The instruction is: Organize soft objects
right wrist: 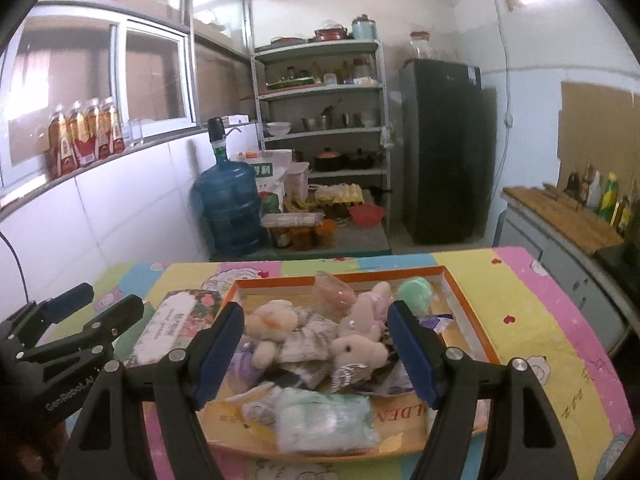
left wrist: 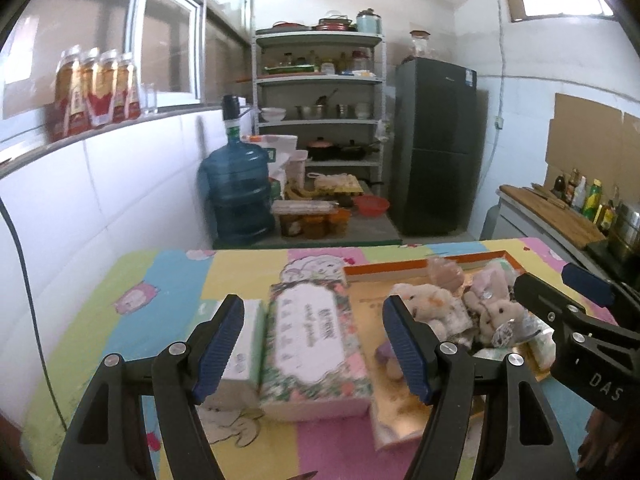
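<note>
An orange-rimmed tray (right wrist: 470,304) sits on the colourful tablecloth, piled with soft toys. Among them are a cream plush bear (right wrist: 272,320), a pink plush rabbit (right wrist: 372,300) and a beige plush with silver wings (right wrist: 356,350). A plastic-wrapped soft pack (right wrist: 324,420) lies at the tray's near edge. My right gripper (right wrist: 316,354) hovers open over this pile, holding nothing. My left gripper (left wrist: 312,346) is open above a floral tissue pack (left wrist: 316,344), with a white box (left wrist: 244,344) to its left. The tray (left wrist: 400,270) and the right gripper (left wrist: 544,280) show at the right of the left wrist view.
A pale green round item (right wrist: 416,292) lies at the tray's far end. Beyond the table stand a blue water jug (right wrist: 230,208), a metal shelf (right wrist: 320,92) and a dark fridge (right wrist: 444,148). A counter with bottles (right wrist: 560,212) runs along the right, and a tiled wall on the left.
</note>
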`<action>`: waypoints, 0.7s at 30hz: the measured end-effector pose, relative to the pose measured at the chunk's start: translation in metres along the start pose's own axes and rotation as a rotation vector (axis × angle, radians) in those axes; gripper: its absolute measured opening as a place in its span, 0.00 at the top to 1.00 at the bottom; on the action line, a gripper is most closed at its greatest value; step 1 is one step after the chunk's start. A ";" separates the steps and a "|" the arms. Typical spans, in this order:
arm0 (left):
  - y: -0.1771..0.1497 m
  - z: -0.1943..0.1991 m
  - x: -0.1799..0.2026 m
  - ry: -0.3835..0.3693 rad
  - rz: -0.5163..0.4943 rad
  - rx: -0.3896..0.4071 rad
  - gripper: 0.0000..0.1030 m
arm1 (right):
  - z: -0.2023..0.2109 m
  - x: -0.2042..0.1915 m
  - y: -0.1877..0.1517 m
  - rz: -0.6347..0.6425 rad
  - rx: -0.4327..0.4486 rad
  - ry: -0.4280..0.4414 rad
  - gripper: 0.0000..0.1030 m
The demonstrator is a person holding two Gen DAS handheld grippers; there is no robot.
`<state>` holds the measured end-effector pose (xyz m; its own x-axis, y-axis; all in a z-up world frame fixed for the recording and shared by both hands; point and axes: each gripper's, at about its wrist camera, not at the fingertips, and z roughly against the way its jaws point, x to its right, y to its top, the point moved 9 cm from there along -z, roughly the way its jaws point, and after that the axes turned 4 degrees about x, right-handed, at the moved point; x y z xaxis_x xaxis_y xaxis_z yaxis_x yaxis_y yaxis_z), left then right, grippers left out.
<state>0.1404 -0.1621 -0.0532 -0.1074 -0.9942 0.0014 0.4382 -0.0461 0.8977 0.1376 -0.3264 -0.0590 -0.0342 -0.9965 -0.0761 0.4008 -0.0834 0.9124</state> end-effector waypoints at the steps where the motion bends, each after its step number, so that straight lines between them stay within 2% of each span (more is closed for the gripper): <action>1: -0.002 0.004 -0.006 0.003 0.004 -0.002 0.29 | 0.002 -0.004 0.000 -0.001 0.003 0.002 0.28; 13: -0.014 0.041 -0.045 0.022 0.015 0.020 0.29 | 0.036 -0.058 -0.010 -0.019 0.036 0.024 0.28; 21: -0.026 0.063 -0.058 0.016 0.018 0.016 0.29 | 0.059 -0.078 -0.018 -0.025 0.048 0.017 0.28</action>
<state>0.0786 -0.0976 -0.0488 -0.0851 -0.9963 0.0107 0.4259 -0.0266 0.9044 0.0788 -0.2469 -0.0462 -0.0281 -0.9940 -0.1054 0.3554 -0.1085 0.9284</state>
